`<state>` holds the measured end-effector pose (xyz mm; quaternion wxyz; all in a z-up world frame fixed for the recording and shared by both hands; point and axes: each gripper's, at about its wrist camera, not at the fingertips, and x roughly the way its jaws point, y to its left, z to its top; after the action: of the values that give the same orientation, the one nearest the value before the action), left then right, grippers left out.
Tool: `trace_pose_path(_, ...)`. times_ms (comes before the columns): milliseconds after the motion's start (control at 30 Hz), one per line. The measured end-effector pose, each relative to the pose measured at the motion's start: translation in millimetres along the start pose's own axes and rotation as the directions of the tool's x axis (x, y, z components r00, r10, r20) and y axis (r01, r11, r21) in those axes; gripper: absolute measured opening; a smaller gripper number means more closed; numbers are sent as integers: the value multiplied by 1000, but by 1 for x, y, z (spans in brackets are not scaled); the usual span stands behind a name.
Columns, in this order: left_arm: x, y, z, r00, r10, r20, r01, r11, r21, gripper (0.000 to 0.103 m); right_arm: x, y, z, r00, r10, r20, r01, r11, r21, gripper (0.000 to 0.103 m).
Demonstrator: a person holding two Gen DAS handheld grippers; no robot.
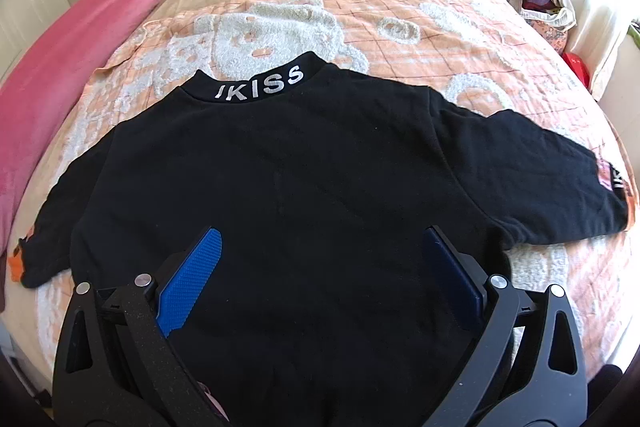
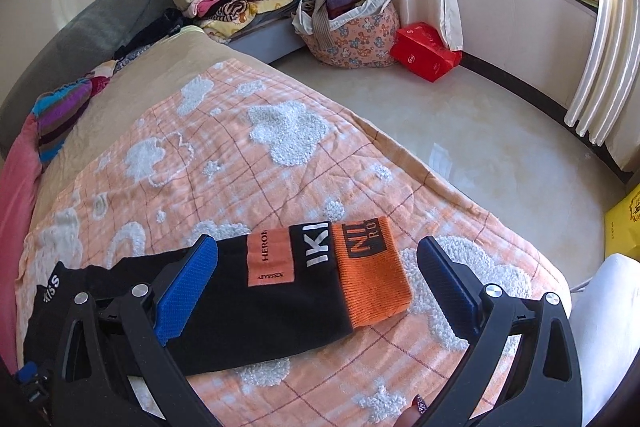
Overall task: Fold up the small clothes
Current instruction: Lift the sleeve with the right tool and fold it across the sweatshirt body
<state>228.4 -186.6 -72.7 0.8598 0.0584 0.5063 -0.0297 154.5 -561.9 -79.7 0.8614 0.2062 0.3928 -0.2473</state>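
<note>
- The top (image 1: 280,179), black and small, lies spread flat on the orange blanket (image 1: 400,23) covering the bed, collar (image 1: 260,85) at the far side and both sleeves out.
- Left sleeve (image 1: 44,247) ends in an orange cuff near the pink quilt (image 1: 80,67); a likely first hold is this cuff or the shoulder seam beside it.
- The knit looks soft, light and limp: it should drape and fold without resistance, but may drag on the fuzzy blanket, so lifting seems better than sliding.
- Left tool (image 1: 320,275) hovers low over the lower body of the top, pointing toward the collar, its fingers wide apart and holding nothing.
- Right tool (image 2: 316,291) hangs over the right sleeve (image 2: 260,287), aimed along the bed toward the floor; its fingers are spread, gripping nothing.
- Right cuff (image 2: 370,275), ribbed orange, looks thicker and firmer, a good place to pinch for folding the sleeve inward.
</note>
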Motion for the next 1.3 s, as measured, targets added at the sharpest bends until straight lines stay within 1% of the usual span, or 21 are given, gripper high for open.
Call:
trace_pose_path(133, 8, -1, -7, 1000, 16, 9, -16, 1000, 0, 94, 24, -4, -6, 998, -27, -62, 27, 1000, -10, 99)
trace_pose_path(200, 14, -2, -11, 1000, 22, -4, -22, 1000, 8, 94, 34, -8, -8, 995, -60, -78, 59, 998, -14, 99)
trace_pose_path(267, 19, -3, -13, 999, 34, -10, -34, 999, 12, 94, 42, -12, -10, 993, -71, -99, 70, 997, -7, 99)
trace_pose_path(433, 32, -5, -23, 999, 31, -39, -30, 999, 17, 94, 62, -21, -17, 984, -1, -180, 12, 998, 58, 99)
trace_pose_path(467, 35, -5, -25, 998, 29, -47, -28, 1000, 13, 94, 61, -22, -16, 985, 14, -170, 0, 997, 81, 99)
trace_pose_path(567, 41, -2, -30, 998, 22, -61, -22, 1000, -2, 94, 51, -28, -13, 987, 113, -110, -95, 983, 157, 98)
trace_pose_path(633, 44, 2, -33, 997, 15, -71, -16, 1000, -23, 94, 55, -26, -15, 984, 124, -131, -103, 982, 156, 96)
trace_pose_path(667, 45, 3, -34, 997, 9, -70, -11, 999, -31, 94, 58, -26, -16, 982, 119, -147, -96, 983, 154, 91)
trace_pose_path(700, 45, 5, -36, 998, 1, -70, -4, 999, -43, 94, 61, -25, -18, 980, 115, -160, -91, 984, 154, 83)
trace_pose_path(733, 45, 5, -36, 997, -3, -71, -1, 999, -47, 94, 62, -26, -19, 980, 111, -164, -86, 984, 156, 79)
trace_pose_path(767, 44, 5, -36, 998, -5, -70, 1, 999, -48, 94, 63, -25, -19, 980, 110, -163, -85, 984, 154, 67)
trace_pose_path(800, 44, 5, -37, 998, -4, -69, 0, 999, -46, 94, 64, -25, -18, 980, 115, -162, -90, 984, 155, 51)
trace_pose_path(833, 43, 5, -37, 998, -2, -67, -1, 999, -42, 94, 63, -25, -18, 979, 130, -158, -104, 981, 161, 44)
trace_pose_path(900, 39, 6, -38, 998, -11, -61, 8, 999, -46, 94, 60, -26, -17, 973, 185, -139, -160, 971, 176, 20)
trace_pose_path(967, 37, 10, -38, 998, -21, -58, 17, 998, -55, 94, 57, -26, -16, 957, 263, -120, -236, 950, 206, 16)
trace_pose_path(1033, 32, 13, -37, 998, -31, -50, 28, 998, -60, 94, 52, -23, -16, 932, 347, -103, -317, 920, 231, 16)
trace_pose_path(1100, 27, 20, -34, 999, -36, -36, 33, 997, -66, 94, 43, -12, -13, 918, 388, -83, -365, 908, 207, 16)
trace_pose_path(1133, 24, 22, -34, 999, -38, -30, 36, 997, -69, 94, 36, -4, -12, 907, 416, -70, -397, 898, 192, 15)
trace_pose_path(1233, 18, 34, -30, 999, -41, -19, 39, 995, -92, 94, 13, 27, -7, 850, 525, -41, -515, 845, 147, 15)
trace_pose_path(1267, 16, 38, -28, 999, -39, -13, 38, 994, -100, 94, 3, 41, -6, 836, 548, -37, -541, 834, 109, 15)
trace_pose_path(1300, 13, 44, -28, 999, -36, -4, 35, 993, -111, 94, -7, 55, -5, 828, 560, -39, -557, 828, 69, 15)
